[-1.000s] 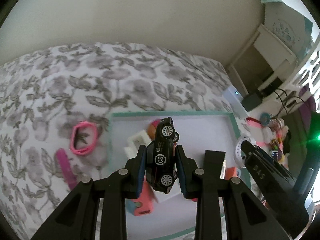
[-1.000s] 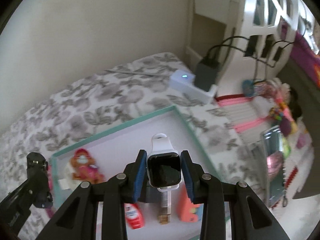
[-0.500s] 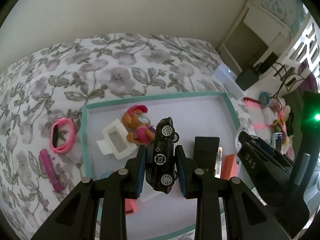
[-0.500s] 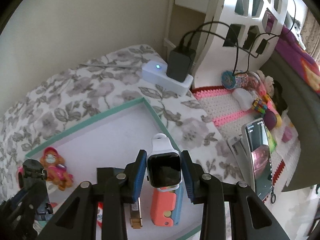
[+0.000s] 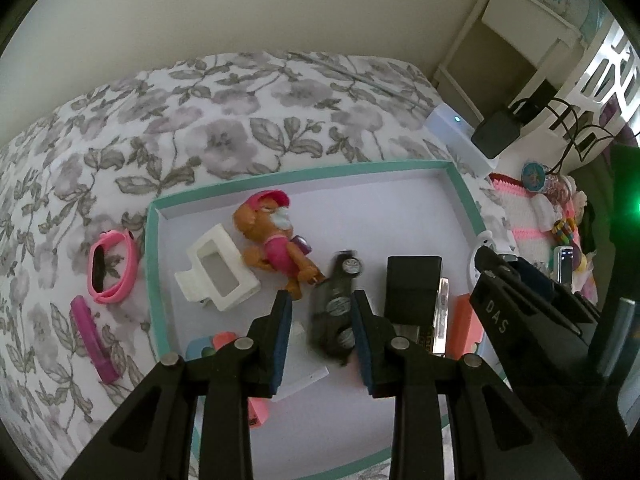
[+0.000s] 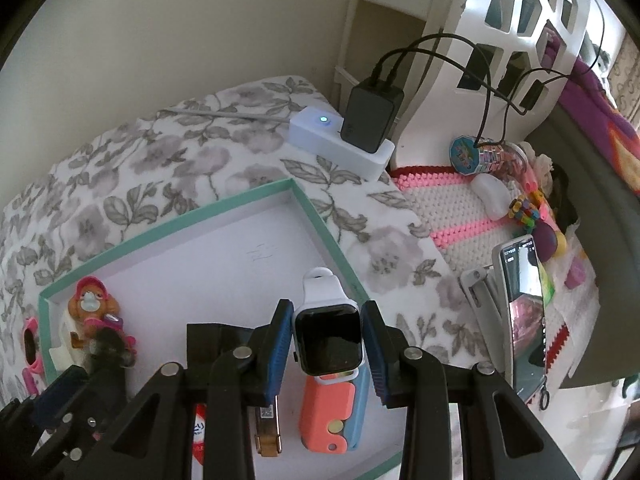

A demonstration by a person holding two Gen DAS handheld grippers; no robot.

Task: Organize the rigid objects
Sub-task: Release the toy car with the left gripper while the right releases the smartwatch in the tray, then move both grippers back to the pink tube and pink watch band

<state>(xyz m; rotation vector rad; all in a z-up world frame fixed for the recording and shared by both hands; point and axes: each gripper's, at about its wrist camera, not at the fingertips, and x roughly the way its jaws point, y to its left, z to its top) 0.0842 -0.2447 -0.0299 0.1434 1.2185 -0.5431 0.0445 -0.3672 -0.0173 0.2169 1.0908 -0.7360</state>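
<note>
The black toy car (image 5: 336,312), blurred, lies in the tray (image 5: 154,280) between the released left fingers (image 5: 280,320), nose pointing away. The right fingers (image 6: 370,336) grasp a white watch (image 6: 328,338).

A white power strip with a blue light (image 6: 320,132) is seen on the grey flowered bedsheet (image 6: 168,160). A black charger block (image 6: 372,116) is plugged into it.
</note>
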